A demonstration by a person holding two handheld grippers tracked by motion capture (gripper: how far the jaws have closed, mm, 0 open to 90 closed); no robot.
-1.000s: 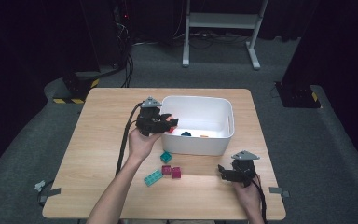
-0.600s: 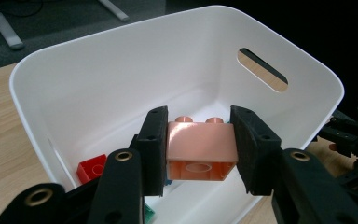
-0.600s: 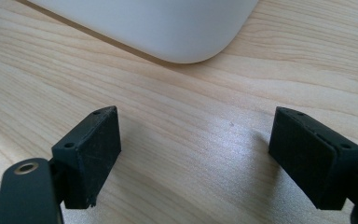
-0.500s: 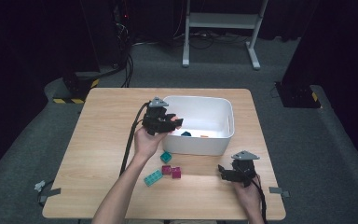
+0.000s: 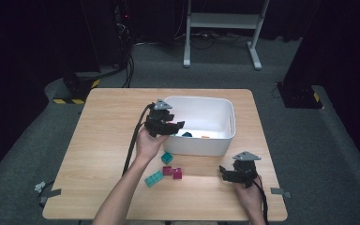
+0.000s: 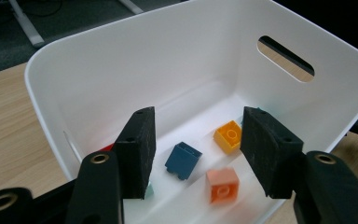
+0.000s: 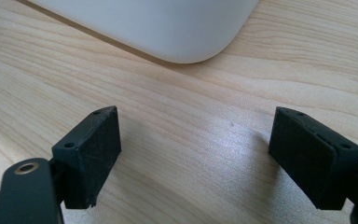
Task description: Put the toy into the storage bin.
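One wooden desk (image 5: 103, 140) carries a white bin (image 5: 218, 115), with loose bricks lying just in front of it. The left tool (image 6: 196, 149) hangs over the bin's near-left corner, jaws spread wide and empty; beneath them inside lie a dark blue brick (image 6: 182, 159), an orange brick (image 6: 229, 136) and a salmon brick (image 6: 223, 184). The right tool (image 7: 196, 156) sits low over bare desk near the bin's corner, wide open, holding nothing. Outside lie a teal brick (image 5: 167, 157), a magenta brick (image 5: 176, 173) and a green brick (image 5: 154, 178).
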